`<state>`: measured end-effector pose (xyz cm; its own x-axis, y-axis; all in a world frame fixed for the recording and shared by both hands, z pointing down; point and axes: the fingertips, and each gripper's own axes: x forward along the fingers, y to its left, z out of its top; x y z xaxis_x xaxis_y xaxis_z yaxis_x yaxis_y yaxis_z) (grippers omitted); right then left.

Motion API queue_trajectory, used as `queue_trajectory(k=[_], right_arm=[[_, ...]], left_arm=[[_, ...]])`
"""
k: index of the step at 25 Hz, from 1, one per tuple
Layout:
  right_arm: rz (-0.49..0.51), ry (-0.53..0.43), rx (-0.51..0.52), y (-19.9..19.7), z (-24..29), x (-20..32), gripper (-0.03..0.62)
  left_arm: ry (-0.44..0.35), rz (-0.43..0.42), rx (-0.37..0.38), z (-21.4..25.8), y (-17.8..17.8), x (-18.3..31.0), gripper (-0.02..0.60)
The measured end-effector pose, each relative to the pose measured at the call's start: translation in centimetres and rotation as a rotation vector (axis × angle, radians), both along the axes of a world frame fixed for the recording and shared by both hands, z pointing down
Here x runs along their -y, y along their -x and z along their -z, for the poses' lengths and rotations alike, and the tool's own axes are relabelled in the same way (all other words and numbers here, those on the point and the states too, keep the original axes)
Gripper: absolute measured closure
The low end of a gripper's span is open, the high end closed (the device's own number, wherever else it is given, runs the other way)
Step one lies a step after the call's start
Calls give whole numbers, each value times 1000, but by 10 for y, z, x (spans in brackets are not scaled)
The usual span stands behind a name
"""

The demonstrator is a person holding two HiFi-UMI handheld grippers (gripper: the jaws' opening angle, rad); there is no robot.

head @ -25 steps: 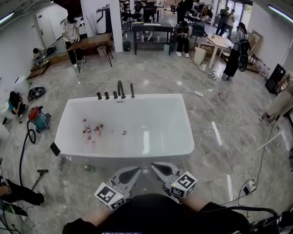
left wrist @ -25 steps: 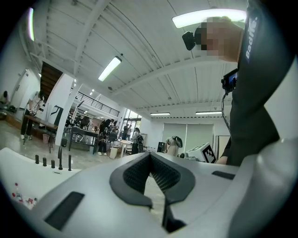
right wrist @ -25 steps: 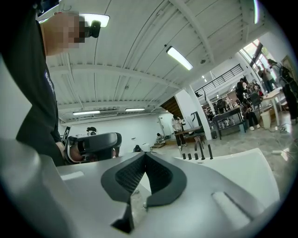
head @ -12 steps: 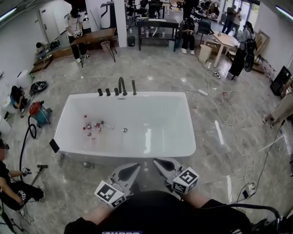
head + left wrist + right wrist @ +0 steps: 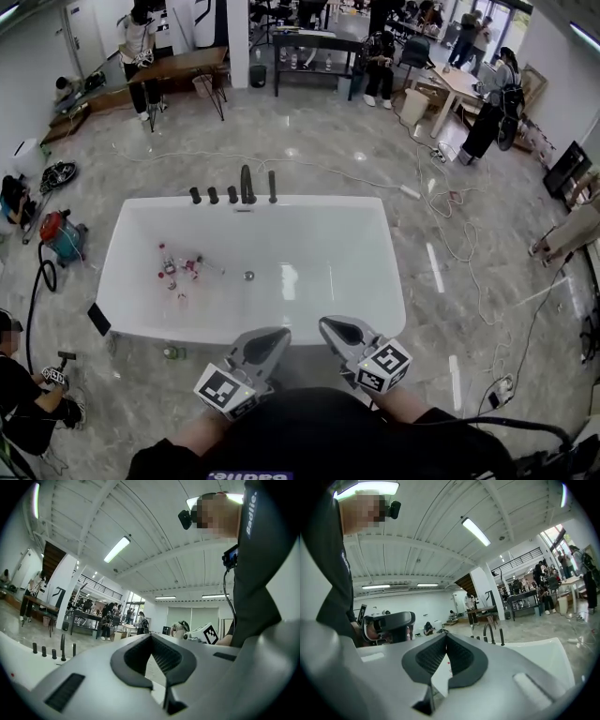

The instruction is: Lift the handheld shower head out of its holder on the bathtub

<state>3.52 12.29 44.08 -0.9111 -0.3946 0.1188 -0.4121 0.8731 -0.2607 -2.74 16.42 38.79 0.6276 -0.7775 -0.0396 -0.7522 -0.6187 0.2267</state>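
Being held at the near rim of the bathtub [image 5: 319, 200], the left gripper [image 5: 277, 334] and the right gripper [image 5: 328, 327] are being carried with jaws fully together, nothing between them. The handheld shower head [image 5: 272, 186] is being borne upright in its holder on the bathtub's far rim, just right of the faucet [image 5: 247, 183].

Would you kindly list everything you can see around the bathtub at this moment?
bathtub: one, white, centre of the floor
tap fittings: a short row, black, on the tub's far rim
handheld shower head: one, black, upright at the right end of that row
small items: a few, red and white, inside the tub, left part
vacuum cleaner: one, red and teal, on the floor left of the tub
cables: several, pale, on the floor right of the tub
people: several, by the tables at the back
left gripper: one, grey, shut, empty, at the near rim
right gripper: one, grey, shut, empty, beside it
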Motion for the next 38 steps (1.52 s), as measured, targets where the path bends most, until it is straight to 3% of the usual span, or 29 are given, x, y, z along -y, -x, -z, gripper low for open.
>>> queue_trajectory(k=[10, 16, 24, 33, 35, 38], right_arm=[[-58, 15, -90, 102, -20, 104, 591], [-100, 22, -90, 129, -20, 143, 591], [-81, 36, -55, 118, -23, 167, 591], [2, 52, -23, 60, -30, 210, 591], [-1, 68, -11, 41, -36, 222, 591], [-5, 95, -12, 16, -44, 238, 591]], left_arm=[[15, -32, -4, -25, 115, 103, 577], [40, -10, 6, -43, 160, 163, 577], [40, 35, 78, -55, 158, 238, 575], [34, 169, 199, -74, 128, 351, 572], [51, 180, 222, -84, 120, 383, 514], [82, 214, 253, -92, 113, 430, 490]])
